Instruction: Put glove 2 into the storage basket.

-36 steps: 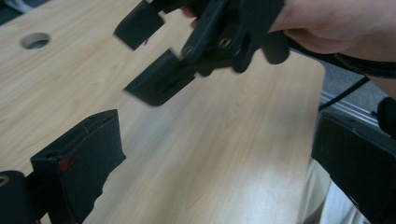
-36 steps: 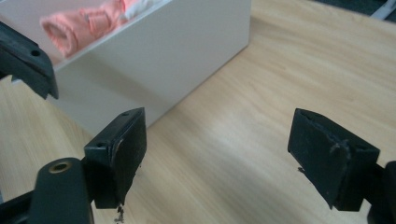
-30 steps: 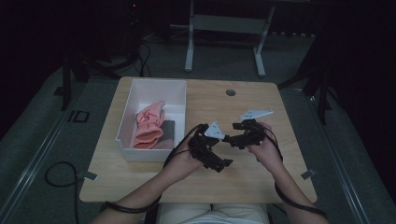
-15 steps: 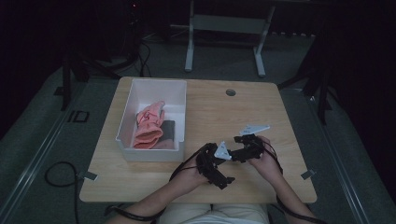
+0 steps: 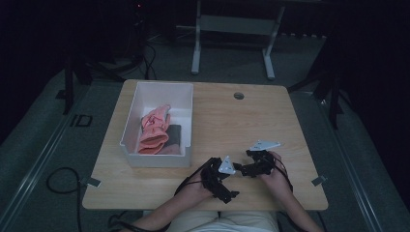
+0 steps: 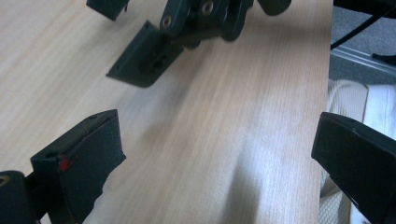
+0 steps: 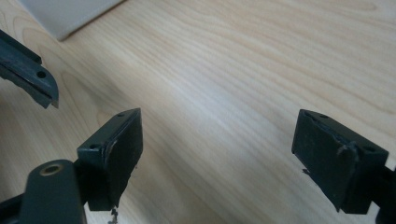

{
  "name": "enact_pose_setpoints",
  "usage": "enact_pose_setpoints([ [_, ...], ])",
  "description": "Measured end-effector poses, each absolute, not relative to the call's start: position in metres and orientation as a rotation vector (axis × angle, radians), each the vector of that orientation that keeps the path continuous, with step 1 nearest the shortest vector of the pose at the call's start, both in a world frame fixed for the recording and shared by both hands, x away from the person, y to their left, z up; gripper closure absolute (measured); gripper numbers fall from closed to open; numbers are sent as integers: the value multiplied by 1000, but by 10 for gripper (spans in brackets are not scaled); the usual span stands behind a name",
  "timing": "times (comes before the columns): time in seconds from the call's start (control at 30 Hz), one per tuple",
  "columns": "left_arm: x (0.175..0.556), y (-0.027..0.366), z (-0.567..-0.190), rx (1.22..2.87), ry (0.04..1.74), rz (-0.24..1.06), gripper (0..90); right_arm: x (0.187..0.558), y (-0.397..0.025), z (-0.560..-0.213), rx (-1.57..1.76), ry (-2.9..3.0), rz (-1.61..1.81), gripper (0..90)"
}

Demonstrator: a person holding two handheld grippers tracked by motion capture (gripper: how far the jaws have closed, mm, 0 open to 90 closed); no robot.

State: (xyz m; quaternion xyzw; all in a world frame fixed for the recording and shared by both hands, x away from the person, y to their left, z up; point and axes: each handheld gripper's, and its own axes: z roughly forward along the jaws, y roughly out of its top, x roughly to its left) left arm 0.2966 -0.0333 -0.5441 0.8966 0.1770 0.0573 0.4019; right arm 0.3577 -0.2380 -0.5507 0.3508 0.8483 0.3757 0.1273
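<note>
Both empty, wide-jawed tongs are hovering at the wooden table's [image 5: 212, 121] six o'clock edge, the left gripper [image 5: 218, 175] nearer the pink crumpled cloth [image 5: 153, 129] lying lengthwise in the white plastic bin [image 5: 155, 158] at ten o'clock, the right gripper [image 5: 256, 164] farther off.

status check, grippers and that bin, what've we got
Left gripper and right gripper both open, empty, close together over the table's near edge. Pink cloth lying in the white bin, untouched. Nothing between grippers and bin.
</note>
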Motion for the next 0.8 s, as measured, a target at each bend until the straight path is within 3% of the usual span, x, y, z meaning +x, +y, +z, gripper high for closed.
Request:
enact_pose_setpoints([
  [0.8,288,-17,-568,2204,455,235,17,348,-254,-569,975,2388,1067,145],
])
